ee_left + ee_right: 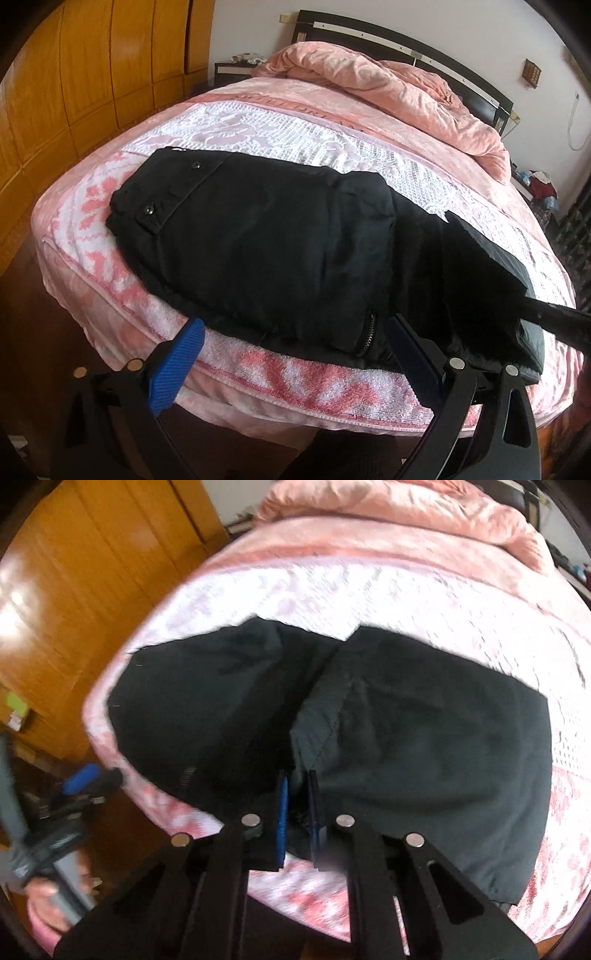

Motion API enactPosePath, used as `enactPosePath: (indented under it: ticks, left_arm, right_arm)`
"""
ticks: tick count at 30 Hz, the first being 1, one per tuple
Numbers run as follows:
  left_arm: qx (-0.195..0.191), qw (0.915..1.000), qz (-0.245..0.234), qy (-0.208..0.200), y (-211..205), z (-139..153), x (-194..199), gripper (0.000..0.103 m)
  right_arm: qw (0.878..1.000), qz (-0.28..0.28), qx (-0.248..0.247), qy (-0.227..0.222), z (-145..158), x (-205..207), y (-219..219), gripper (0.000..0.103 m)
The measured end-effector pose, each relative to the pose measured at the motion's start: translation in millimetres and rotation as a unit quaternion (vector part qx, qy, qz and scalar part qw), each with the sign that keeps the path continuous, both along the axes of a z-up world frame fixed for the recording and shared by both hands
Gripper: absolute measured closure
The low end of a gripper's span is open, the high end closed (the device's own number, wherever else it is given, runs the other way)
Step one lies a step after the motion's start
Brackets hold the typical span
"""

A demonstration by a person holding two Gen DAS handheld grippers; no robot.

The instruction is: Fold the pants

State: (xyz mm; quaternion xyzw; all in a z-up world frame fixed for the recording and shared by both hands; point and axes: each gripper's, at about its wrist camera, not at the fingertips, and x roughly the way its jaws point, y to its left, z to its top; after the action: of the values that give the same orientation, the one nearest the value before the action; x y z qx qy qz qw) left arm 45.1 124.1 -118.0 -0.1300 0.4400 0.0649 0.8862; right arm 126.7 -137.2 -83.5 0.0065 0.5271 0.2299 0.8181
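Observation:
Black pants [258, 240] lie folded across the near end of a bed covered by a pink and white blanket [295, 129]. Two buttons show at the left end, a zipper at the near edge. My left gripper [295, 332] is open wide at the bed's near edge, with blue pads [177, 362] on either side of the pants' near hem. In the right wrist view the pants [424, 738] fill the middle, and my right gripper [297, 779] is shut on a fold of the black cloth near its front edge. The left gripper [96, 775] shows at the far left, a hand [48, 897] on its handle.
A crumpled pink quilt [388, 85] is piled at the head of the bed below a dark headboard [406, 40]. An orange wooden wardrobe [92, 74] stands along the left. A nightstand [229, 70] sits beyond it. Clutter lies on the floor at the right [543, 188].

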Motion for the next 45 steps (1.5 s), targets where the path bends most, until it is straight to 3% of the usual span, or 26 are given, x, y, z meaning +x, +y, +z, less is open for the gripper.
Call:
enactPosePath:
  ticks: [5,10,13,15,17,21,24,28,31,33,35,38,42,45]
  left_arm:
    - [0.007,1.0,-0.005,0.002,-3.8,0.0,-3.0,0.004]
    - [0.013,0.9999,-0.003,0.005,-6.4,1.6,-4.1,0.004]
    - [0.006,0.9999,0.001,0.008,-7.1,0.3,-1.7,0.004]
    - [0.008,0.9999,-0.002,0.009,-12.3,1.1,2.6,0.004]
    - [0.008,0.9999,-0.012,0.005,-21.7,5.0,7.5,0.004]
    - [0.009,0.9991,-0.04,-0.011,-50.0,13.8,22.9,0.004]
    - [0.016,0.9979,-0.062,-0.007,-78.0,12.1,40.8,0.004]
    - [0.06,0.9941,-0.089,0.016,-112.6,-2.9,64.1,0.004]
    - [0.085,0.989,-0.104,0.063,-125.5,-32.5,79.6,0.003]
    - [0.066,0.99,-0.101,0.074,-123.7,-48.0,83.9,0.003]
    - [0.05,0.9918,-0.093,0.073,-119.4,-48.3,84.8,0.003]
    - [0.062,0.9924,-0.087,0.062,-113.1,-33.0,78.1,0.004]
    - [0.054,0.9961,-0.064,0.028,-102.5,-14.7,61.2,0.004]
    - [0.038,0.9968,-0.053,0.046,-101.7,-26.2,65.7,0.004]
  right_arm:
    - [0.999,0.047,0.004,0.001,-0.1,-11.9,28.7,0.095]
    - [0.997,0.072,-0.034,0.023,-33.9,-12.8,53.3,0.094]
    - [0.996,0.073,-0.032,0.038,-45.6,-12.3,51.1,0.085]
    - [0.996,0.075,-0.016,0.046,-42.3,-14.9,44.3,0.061]
    - [0.996,0.074,0.015,0.038,-27.9,-19.7,30.7,0.06]
    - [0.998,0.023,0.061,0.02,1.8,-22.6,-23.0,0.061]
    - [0.998,-0.054,0.02,-0.009,10.6,-19.9,-74.4,0.06]
    - [0.992,-0.127,-0.019,0.012,-9.5,-12.6,-125.5,0.06]
    - [0.989,-0.139,-0.045,0.036,-33.2,-10.3,-133.4,0.062]
    - [0.988,-0.138,-0.06,0.042,-47.8,-8.4,-133.6,0.063]
    - [0.987,-0.133,-0.077,0.045,-57.9,-7.1,-130.1,0.063]
    - [0.987,-0.126,-0.086,0.046,-55.1,-6.2,-124.6,0.063]
    - [0.989,-0.137,-0.046,0.025,-30.2,-17.6,-130.5,0.062]
    - [0.989,-0.137,-0.05,0.034,-30.9,-21.7,-129.2,0.061]
